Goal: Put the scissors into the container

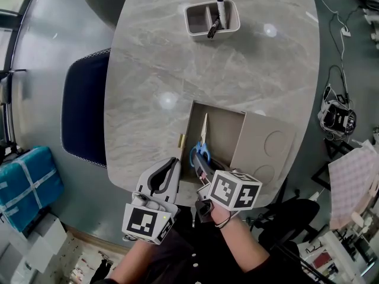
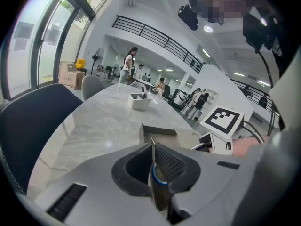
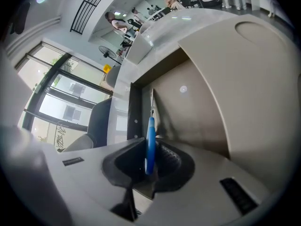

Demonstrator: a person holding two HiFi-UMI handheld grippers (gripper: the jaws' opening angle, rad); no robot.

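Scissors (image 1: pixel 202 142) with blue handles and pale blades point away from me, over a beige recessed box (image 1: pixel 222 136) set in the marble table. My right gripper (image 1: pixel 201 165) is shut on the blue handle. In the right gripper view the scissors (image 3: pixel 151 134) stand on edge between the pads, blades reaching into the box (image 3: pixel 197 102). My left gripper (image 1: pixel 173 164) sits just left of the box, jaws shut with nothing clearly held; its own view shows the left gripper (image 2: pixel 154 166) closed. A white container (image 1: pixel 212 18) with a black marker (image 1: pixel 218 10) stands at the table's far side.
The box's lid (image 1: pixel 263 144) lies open to the right of the recess. A dark blue chair (image 1: pixel 86 114) stands at the table's left edge. The white container (image 2: pixel 139 100) shows far ahead of the left gripper. Cables and gear lie on the floor at right.
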